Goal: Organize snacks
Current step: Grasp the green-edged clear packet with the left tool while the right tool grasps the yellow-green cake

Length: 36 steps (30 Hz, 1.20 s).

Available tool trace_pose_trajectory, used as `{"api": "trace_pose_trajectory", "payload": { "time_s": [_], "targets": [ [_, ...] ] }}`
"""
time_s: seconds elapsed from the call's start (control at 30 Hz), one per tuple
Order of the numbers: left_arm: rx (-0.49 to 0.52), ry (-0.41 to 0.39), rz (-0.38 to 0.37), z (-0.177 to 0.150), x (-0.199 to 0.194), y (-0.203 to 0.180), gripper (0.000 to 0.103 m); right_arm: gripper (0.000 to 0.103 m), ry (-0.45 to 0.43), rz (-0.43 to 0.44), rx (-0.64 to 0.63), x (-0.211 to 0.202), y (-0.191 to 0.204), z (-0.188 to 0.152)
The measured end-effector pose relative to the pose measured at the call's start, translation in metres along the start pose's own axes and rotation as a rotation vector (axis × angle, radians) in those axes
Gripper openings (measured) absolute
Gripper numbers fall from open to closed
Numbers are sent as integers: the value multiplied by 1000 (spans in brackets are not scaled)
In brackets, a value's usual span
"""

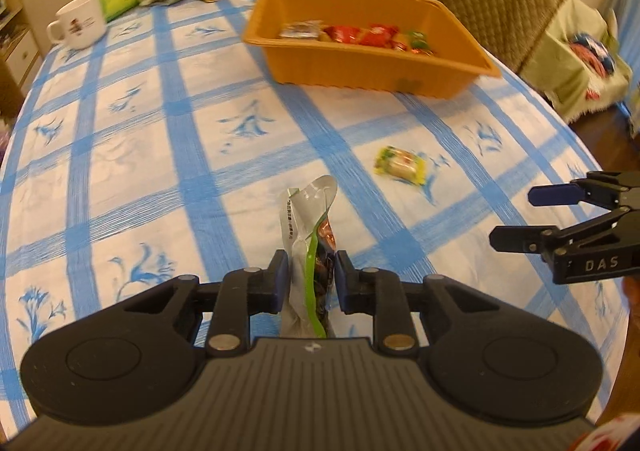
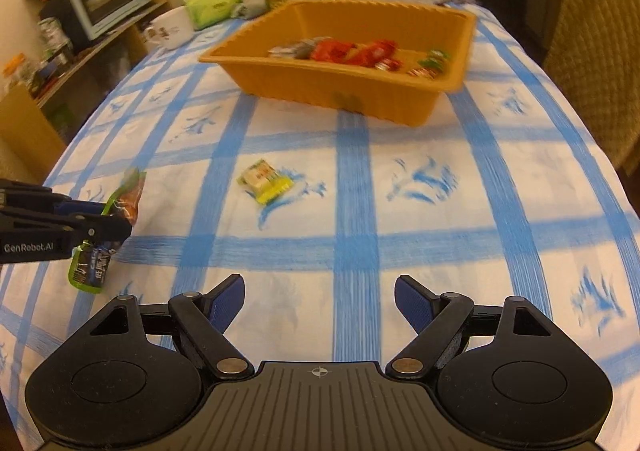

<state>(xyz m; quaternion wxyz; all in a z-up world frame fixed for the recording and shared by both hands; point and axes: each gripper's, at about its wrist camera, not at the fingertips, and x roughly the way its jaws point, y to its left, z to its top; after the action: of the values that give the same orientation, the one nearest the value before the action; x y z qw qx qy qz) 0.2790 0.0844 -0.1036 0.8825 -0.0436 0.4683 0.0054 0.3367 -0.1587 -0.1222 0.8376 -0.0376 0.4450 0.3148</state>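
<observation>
Blue-checked tablecloth (image 2: 360,187), orange tray (image 2: 320,91), left tool (image 1: 310,271) gripping snack packet (image 1: 308,227), right tool (image 2: 320,303) wide

My left gripper (image 1: 310,277) is clamped tight on a snack packet (image 1: 310,235), tilted downward. My right gripper (image 2: 320,303), at its three o'clock, gapes wide (nothing between the pads).
</observation>
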Motion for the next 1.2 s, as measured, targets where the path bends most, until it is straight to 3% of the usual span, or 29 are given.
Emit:
{"api": "trace_pose_trajectory", "payload": {
  "time_s": [0.1,0.2,0.37,0.67,0.9,1.2],
  "targets": [
    [-10,-6,12,2,-2,4,22,82,-30,33,-71,8,6,11],
    [-18,-9,17,2,-3,6,22,71,-50,64,-153,18,13,24],
    [-27,-8,24,2,-3,9,22,56,-31,83,-253,45,26,44],
    [-44,-8,41,4,-3,13,22,42,14,96,-374,76,35,64],
    [-48,-9,49,6,-4,13,22,29,41,97,-390,82,38,67],
    [-36,-36,41,20,-9,8,20,28,8,119,-337,59,33,69]
  ]
}}
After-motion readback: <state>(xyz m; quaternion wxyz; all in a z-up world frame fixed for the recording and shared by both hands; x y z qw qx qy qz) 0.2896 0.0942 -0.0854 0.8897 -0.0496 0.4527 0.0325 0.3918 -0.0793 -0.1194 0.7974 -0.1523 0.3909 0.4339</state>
